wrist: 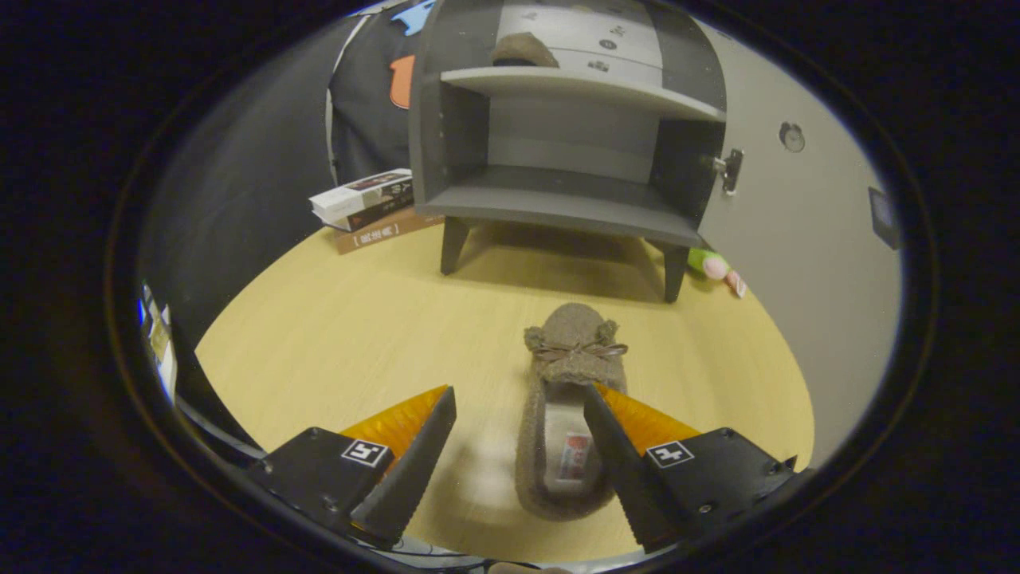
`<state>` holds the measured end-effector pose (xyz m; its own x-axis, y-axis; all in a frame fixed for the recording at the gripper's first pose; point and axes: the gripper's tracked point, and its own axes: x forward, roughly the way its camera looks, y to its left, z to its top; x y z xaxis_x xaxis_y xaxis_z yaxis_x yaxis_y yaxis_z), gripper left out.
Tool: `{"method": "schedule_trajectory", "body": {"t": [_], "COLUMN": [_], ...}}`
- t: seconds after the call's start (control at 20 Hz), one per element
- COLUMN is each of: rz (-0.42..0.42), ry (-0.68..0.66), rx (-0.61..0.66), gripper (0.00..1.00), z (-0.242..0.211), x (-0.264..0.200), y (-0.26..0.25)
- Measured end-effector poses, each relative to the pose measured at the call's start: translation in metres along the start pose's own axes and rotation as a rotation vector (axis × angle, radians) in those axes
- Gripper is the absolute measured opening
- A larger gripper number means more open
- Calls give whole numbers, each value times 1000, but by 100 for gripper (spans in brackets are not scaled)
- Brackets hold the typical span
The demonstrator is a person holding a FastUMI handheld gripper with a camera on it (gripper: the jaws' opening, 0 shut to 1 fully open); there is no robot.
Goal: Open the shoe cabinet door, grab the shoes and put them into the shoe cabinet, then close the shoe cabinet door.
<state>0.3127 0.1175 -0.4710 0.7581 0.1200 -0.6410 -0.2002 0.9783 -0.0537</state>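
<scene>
A brown fuzzy slipper (567,414) with a small bow lies on the wooden tabletop (335,335), its toe toward the cabinet. My gripper (519,399) is open above it: the right finger (617,446) hangs over the slipper's opening, the left finger (414,446) stands apart over bare wood. Beyond stands the grey shoe cabinet (558,143) on short legs, its door (797,239) swung wide open to the right, hinge showing. A second brown slipper (522,50) rests on the cabinet's upper shelf. The lower shelf holds nothing.
Two stacked books (366,209) lie left of the cabinet's legs. A small green and pink toy (715,267) sits by the right leg at the foot of the open door. Black cloth wall stands behind on the left.
</scene>
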Motion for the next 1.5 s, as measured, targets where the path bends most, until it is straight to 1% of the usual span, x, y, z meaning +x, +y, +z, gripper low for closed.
{"method": "schedule_trajectory", "body": {"t": [0.1,0.35,0.5,0.55,0.6,0.7,0.75,0.85,0.95,1.1,1.3,1.5], "rz": [9,40,43,44,35,-16,8,36,61,69,96,77], "ry": [37,57,75,79,83,84,92,104,121,83,28,-48], "rx": [28,103,140,151,157,171,179,143,131,106,109,112], "gripper": [100,100,100,97,92,61,46,15,8,6,6,6], "z": [-3,10,11,13,11,10,10,10,10,29,65,111], "x": [16,50,61,62,63,63,62,61,58,36,2,-46], "y": [0,4,5,4,-1,-19,-15,-14,-9,-6,-1,-9]}}
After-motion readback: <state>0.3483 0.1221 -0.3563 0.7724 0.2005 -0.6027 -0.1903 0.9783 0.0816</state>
